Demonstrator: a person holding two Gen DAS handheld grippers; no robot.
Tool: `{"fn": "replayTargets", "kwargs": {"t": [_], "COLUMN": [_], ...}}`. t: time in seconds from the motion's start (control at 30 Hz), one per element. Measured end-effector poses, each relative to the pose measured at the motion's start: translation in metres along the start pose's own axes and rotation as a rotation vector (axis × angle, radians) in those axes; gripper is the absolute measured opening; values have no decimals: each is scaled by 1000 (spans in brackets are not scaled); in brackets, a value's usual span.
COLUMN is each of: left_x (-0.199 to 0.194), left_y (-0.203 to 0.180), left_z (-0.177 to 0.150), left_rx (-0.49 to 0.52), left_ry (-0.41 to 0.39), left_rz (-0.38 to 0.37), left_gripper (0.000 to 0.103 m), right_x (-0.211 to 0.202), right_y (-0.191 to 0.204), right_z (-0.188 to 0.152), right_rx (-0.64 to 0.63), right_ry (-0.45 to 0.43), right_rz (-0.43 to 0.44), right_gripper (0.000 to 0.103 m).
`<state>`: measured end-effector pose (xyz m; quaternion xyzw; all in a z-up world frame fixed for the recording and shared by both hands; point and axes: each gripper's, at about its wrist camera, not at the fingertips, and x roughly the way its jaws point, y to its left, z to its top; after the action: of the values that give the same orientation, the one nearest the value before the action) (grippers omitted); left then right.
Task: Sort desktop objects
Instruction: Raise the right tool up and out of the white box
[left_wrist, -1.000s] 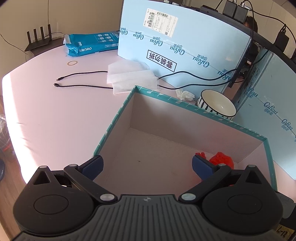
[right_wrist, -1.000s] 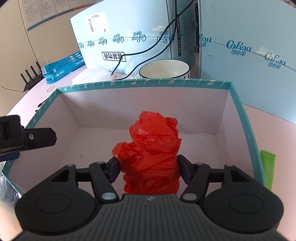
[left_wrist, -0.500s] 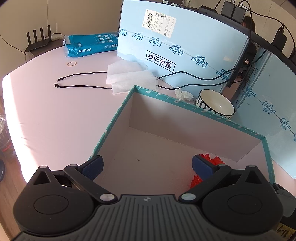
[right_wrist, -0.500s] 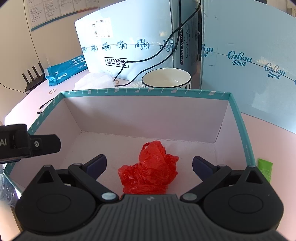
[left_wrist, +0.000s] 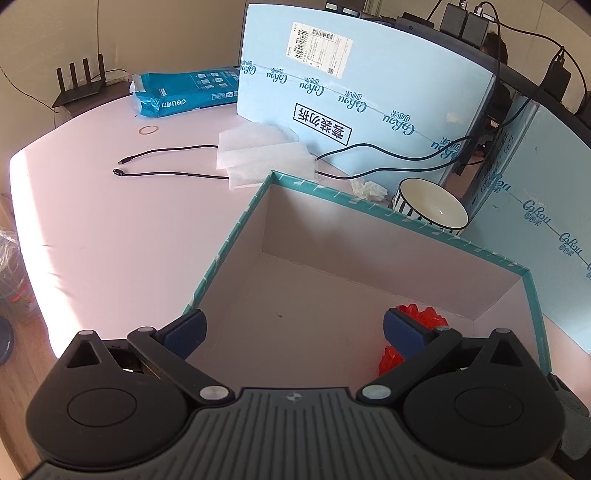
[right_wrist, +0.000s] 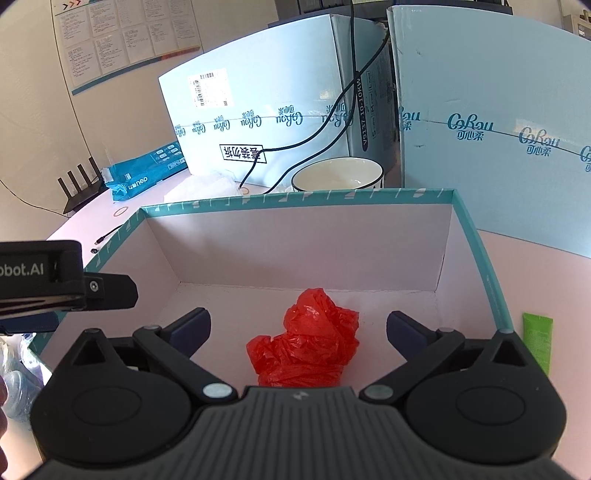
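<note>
A crumpled red plastic bag (right_wrist: 306, 347) lies loose on the floor of the teal-rimmed white box (right_wrist: 295, 197). My right gripper (right_wrist: 299, 326) hovers over it, jaws wide open, neither pad touching the bag. In the left wrist view the same red bag (left_wrist: 424, 314) peeks out behind the right finger, near the right wall of the box (left_wrist: 229, 243). My left gripper (left_wrist: 293, 328) stands open and holds nothing above the box's near left corner. Its body (right_wrist: 44, 280) shows at the left edge of the right wrist view.
A striped bowl (left_wrist: 430, 205) stands behind the box, next to a crumpled tissue (left_wrist: 369, 188). White foam sheets (left_wrist: 262, 155), black cables (left_wrist: 166, 173), a rubber band (left_wrist: 147, 129), a blue paper pack (left_wrist: 184, 94) and light-blue cartons (left_wrist: 351, 92) are further back. A green tube (right_wrist: 537, 339) lies right of the box.
My right gripper opened and let go of the red bag, which dropped onto the box floor and slumped. The left gripper stayed where it was.
</note>
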<state>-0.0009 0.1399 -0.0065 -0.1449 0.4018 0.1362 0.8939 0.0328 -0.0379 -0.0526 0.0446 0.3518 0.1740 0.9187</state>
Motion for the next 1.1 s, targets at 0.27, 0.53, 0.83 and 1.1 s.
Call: {"fn": "replayTargets", "kwargs": {"t": [0.27,0.53,0.83,1.1], "left_x": [-4,-8,-13,-19], "left_y": [-3,-5,-7,-3], "left_z": [-2,-3,-4,-2], "left_rx": [10,2,-12,-77], "left_ry": [-5,-20,-45,-99], "left_rz": [-7,-8,-6,41], "left_gripper": [102,102,102,102], "right_x": [-5,-14,-25,-34], "right_y": [3,5,-3,-6], "right_z": [-5,-3,0,-1], "right_rx": [-18,-29,-19,-44], "right_ry": [10,-22,-80,-117], "right_rz": [0,9,-43,-58], "right_gripper": [103,103,103,103]}}
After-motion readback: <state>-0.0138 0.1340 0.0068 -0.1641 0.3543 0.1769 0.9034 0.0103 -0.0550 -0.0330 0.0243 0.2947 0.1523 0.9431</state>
